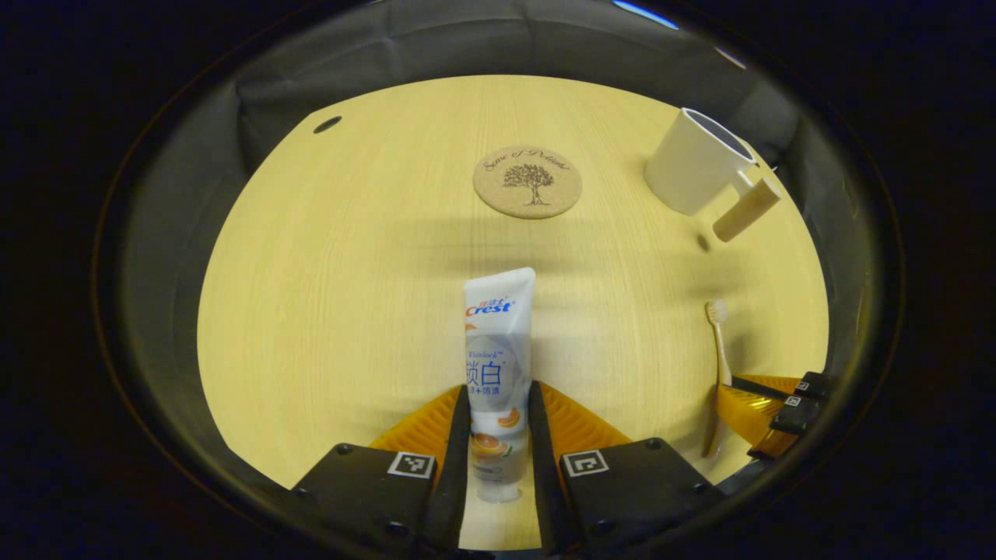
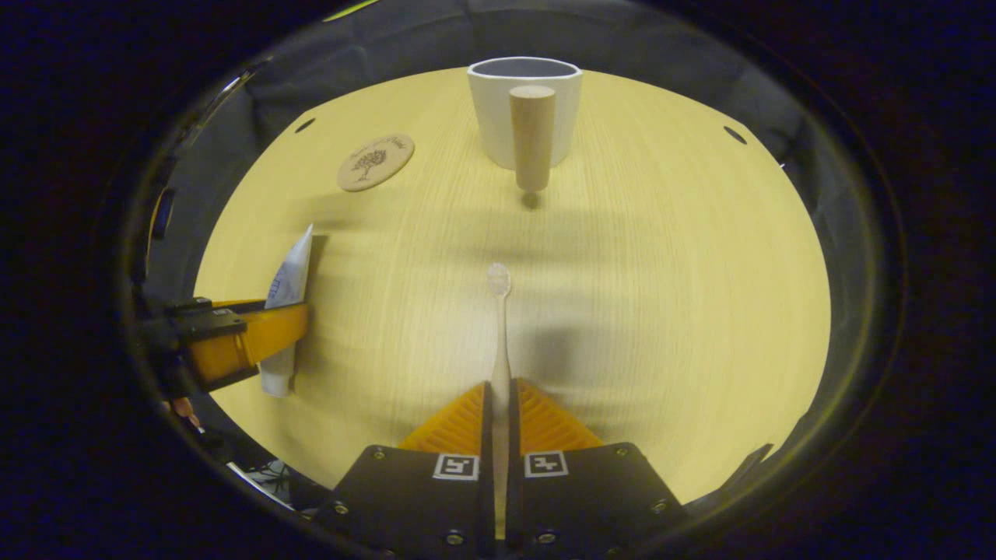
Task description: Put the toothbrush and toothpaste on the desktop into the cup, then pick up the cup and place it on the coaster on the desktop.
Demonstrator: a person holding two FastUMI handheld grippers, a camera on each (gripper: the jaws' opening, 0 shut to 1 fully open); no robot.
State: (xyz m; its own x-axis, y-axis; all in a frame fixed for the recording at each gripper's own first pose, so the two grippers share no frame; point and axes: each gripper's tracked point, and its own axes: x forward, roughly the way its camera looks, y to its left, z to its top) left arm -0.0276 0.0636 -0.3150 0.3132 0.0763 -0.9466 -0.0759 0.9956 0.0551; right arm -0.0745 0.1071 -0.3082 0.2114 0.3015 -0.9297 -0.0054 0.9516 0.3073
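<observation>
The left gripper (image 1: 498, 435) clamped the soft, squeezable toothpaste tube (image 1: 498, 365) near its cap end, while the right gripper (image 2: 499, 420) pinched the light, stiff toothbrush (image 2: 499, 342) by its handle above the table (image 2: 661, 311), the white cup (image 2: 525, 109) ahead.

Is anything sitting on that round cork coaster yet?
No. In the left gripper view the coaster lies bare on the table, and the cup stands apart to its right.
</observation>
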